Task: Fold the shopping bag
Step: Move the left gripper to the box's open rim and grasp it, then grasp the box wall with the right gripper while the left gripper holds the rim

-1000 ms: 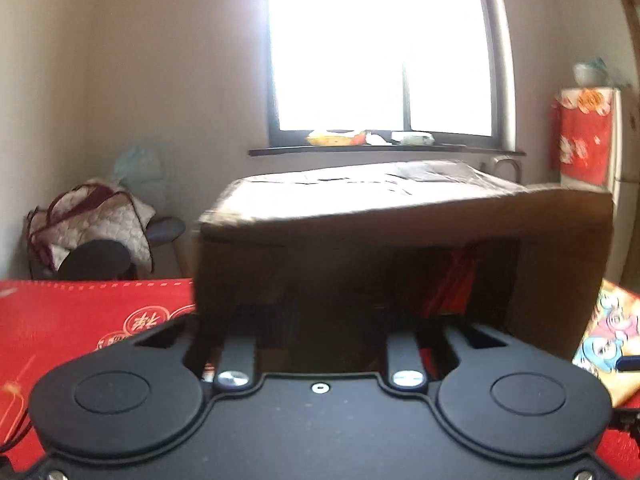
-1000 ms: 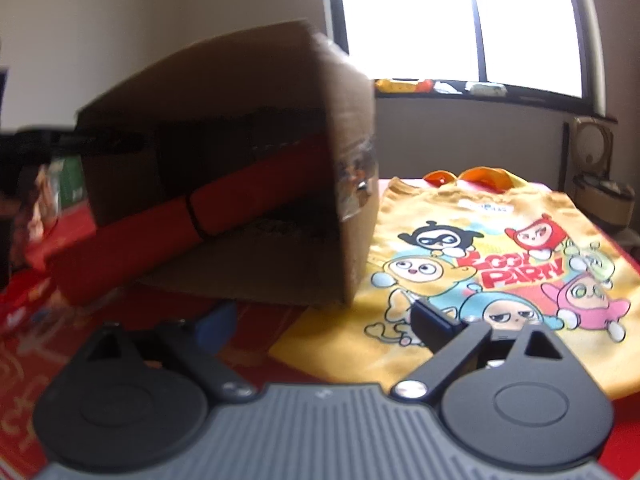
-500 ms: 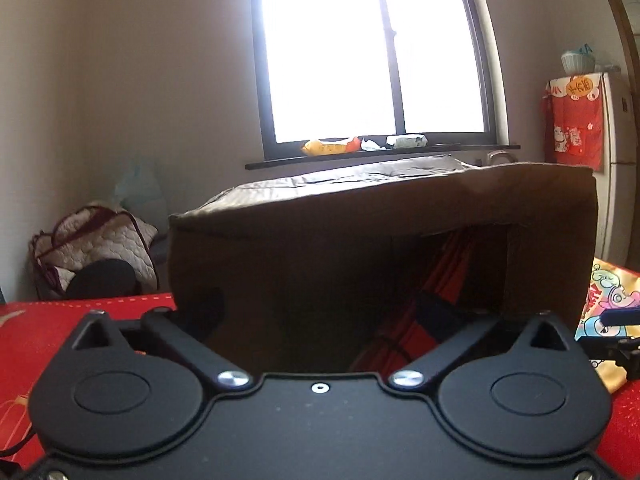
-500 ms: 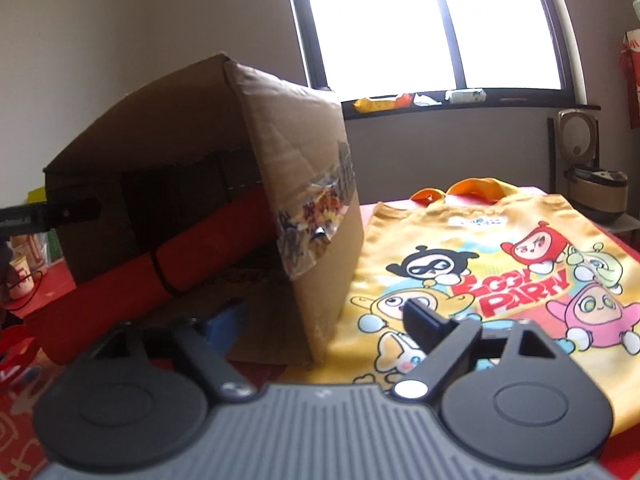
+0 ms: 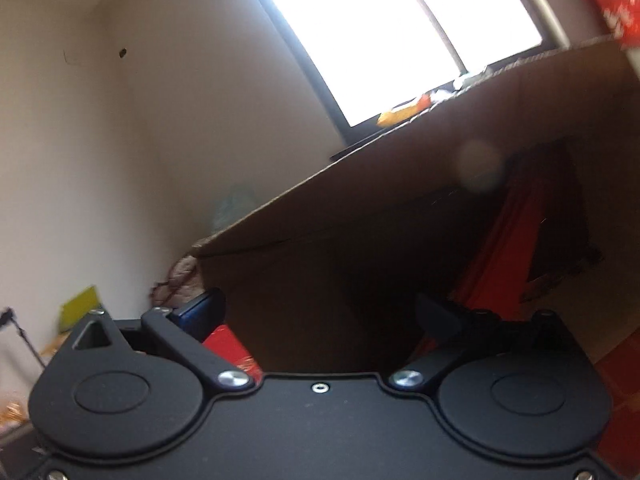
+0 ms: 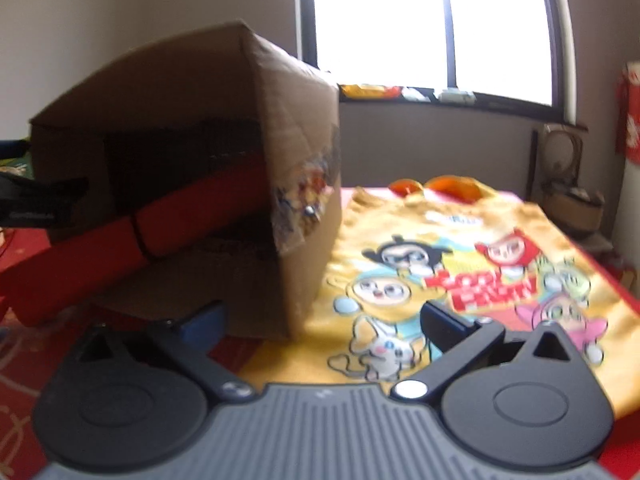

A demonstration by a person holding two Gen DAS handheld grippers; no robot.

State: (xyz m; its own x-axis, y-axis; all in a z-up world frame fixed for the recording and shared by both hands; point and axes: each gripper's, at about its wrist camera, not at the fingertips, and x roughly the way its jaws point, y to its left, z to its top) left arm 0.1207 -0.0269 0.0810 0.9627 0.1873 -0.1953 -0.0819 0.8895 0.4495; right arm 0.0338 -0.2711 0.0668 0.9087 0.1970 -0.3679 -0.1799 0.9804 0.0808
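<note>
The yellow shopping bag (image 6: 460, 264) with cartoon figures lies flat on the red table, its orange handles (image 6: 452, 186) at the far end. Left of it a brown cardboard box (image 6: 160, 92) lies on its side, overlapping the bag's left edge, with a red roll (image 6: 192, 216) sticking out of its open mouth. My right gripper (image 6: 324, 320) hovers low before the box's near corner; its jaws are opening and the pads touch nothing. My left gripper (image 5: 320, 312) stands open, facing the box (image 5: 400, 184) and the red roll (image 5: 508, 248); one left finger (image 6: 40, 200) shows beside the box.
A red cloth (image 6: 24, 360) covers the table. Behind it are a bright window, a sill with small items (image 6: 372, 90) and a rice cooker (image 6: 572, 200) at the right. A red-draped fridge (image 6: 630, 120) stands at the far right. A yellow-green object (image 5: 80, 308) sits off left.
My left gripper's jaws went from nearly shut at the box's edge to wide open, and its view rolled and shifted. The right jaws spread wider. The box settled lower onto the table.
</note>
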